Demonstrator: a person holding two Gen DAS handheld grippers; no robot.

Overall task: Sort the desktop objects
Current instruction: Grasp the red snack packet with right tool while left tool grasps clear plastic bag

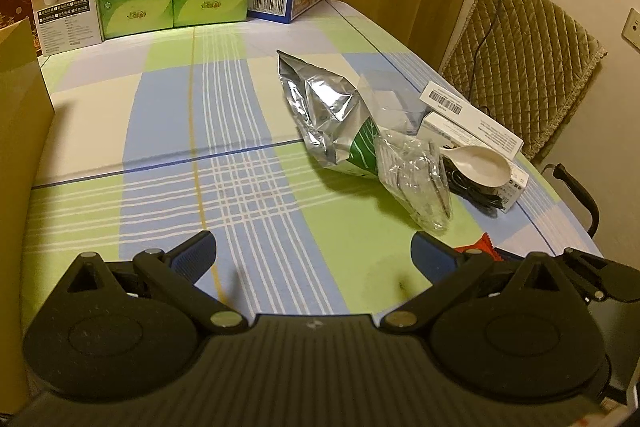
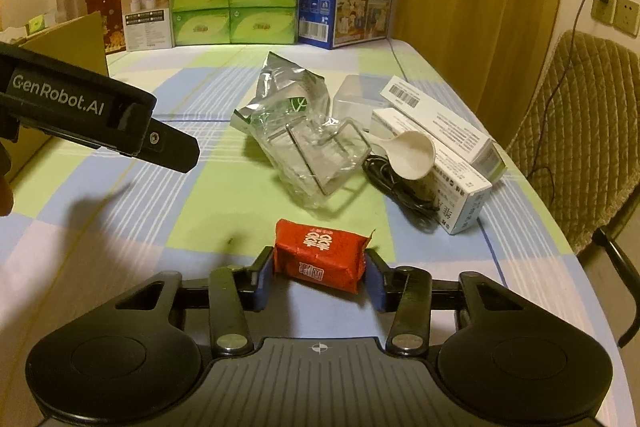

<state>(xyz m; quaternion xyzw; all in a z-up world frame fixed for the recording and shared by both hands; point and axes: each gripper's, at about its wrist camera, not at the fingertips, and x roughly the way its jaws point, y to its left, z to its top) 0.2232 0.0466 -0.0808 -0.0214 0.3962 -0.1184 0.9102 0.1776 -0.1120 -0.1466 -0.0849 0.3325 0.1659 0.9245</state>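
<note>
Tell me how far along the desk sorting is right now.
Early stage. Nothing visibly sorted yet. In hand: the right gripper is closed on the red packet; the left gripper is open and empty. Left on the tablecloth: foil bag, clear plastic bag, white scoop, black cable and white cartons.

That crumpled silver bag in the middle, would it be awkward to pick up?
Probably. The silver bag looks creased and slumped, so it is likely floppy and light. Its shiny foil may slip between fingers, and its open top could spill anything left inside.
</note>
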